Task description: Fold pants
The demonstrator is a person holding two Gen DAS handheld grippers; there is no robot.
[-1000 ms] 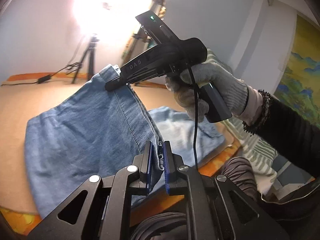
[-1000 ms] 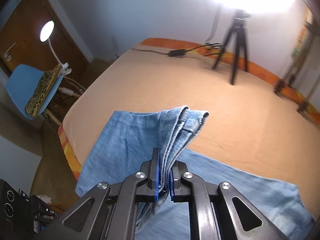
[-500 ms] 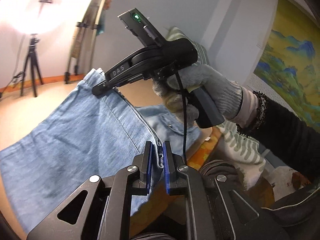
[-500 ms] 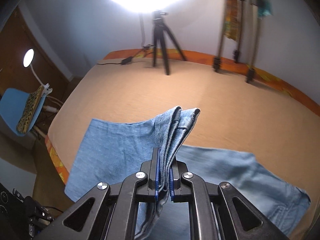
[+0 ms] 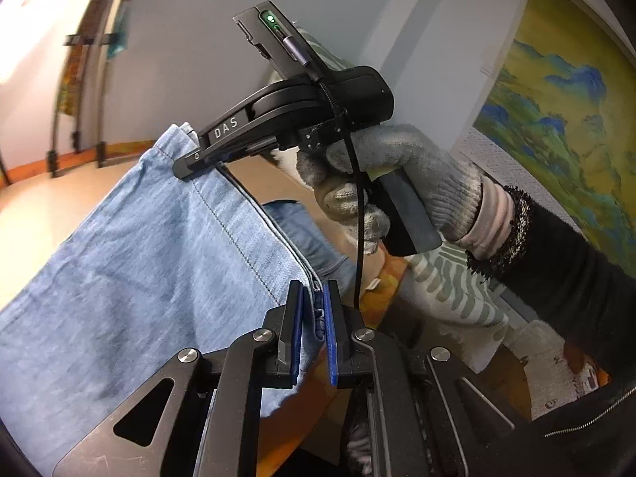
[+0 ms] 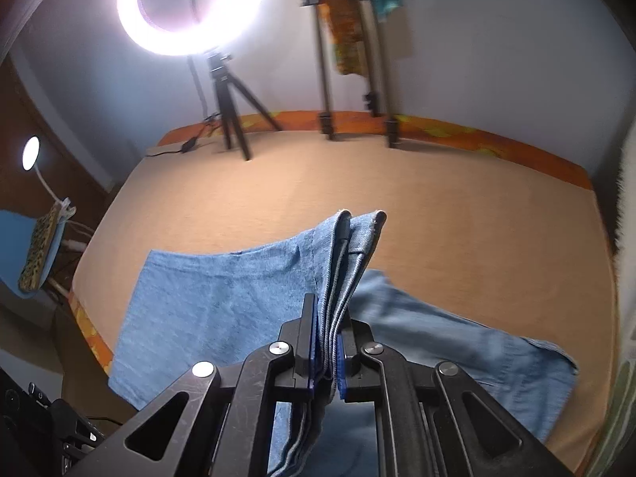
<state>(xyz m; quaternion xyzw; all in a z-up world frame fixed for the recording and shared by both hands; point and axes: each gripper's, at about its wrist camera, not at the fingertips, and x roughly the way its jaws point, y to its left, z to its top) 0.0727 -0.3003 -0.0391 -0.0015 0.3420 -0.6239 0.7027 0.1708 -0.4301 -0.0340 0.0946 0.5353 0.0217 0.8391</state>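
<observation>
Light blue denim pants (image 5: pixel 151 270) (image 6: pixel 222 298) lie partly on a tan bed (image 6: pixel 357 183), with one edge lifted off it. My left gripper (image 5: pixel 314 314) is shut on the near end of that lifted edge. My right gripper (image 6: pixel 326 342) is shut on a bunch of several denim layers at the other end. In the left wrist view the right gripper (image 5: pixel 190 163) shows from the side, held by a grey-gloved hand (image 5: pixel 397 183), pinching the far corner of the fabric. The rest of the pants (image 6: pixel 457 349) trails flat across the bed to the right.
A lit ring light on a tripod (image 6: pixel 222 91) and two stands (image 6: pixel 349 119) rise at the bed's far edge. A blue chair with a patterned cushion (image 6: pixel 35 250) and a small lamp (image 6: pixel 31 153) sit left of the bed. A striped pillow (image 5: pixel 449 286) lies by a wall painting (image 5: pixel 556 119).
Both grippers have swung sideways together with the lifted denim edge held between them. The ring light moved from right to left in the right wrist view, and more of the pants now shows flat on the bed.
</observation>
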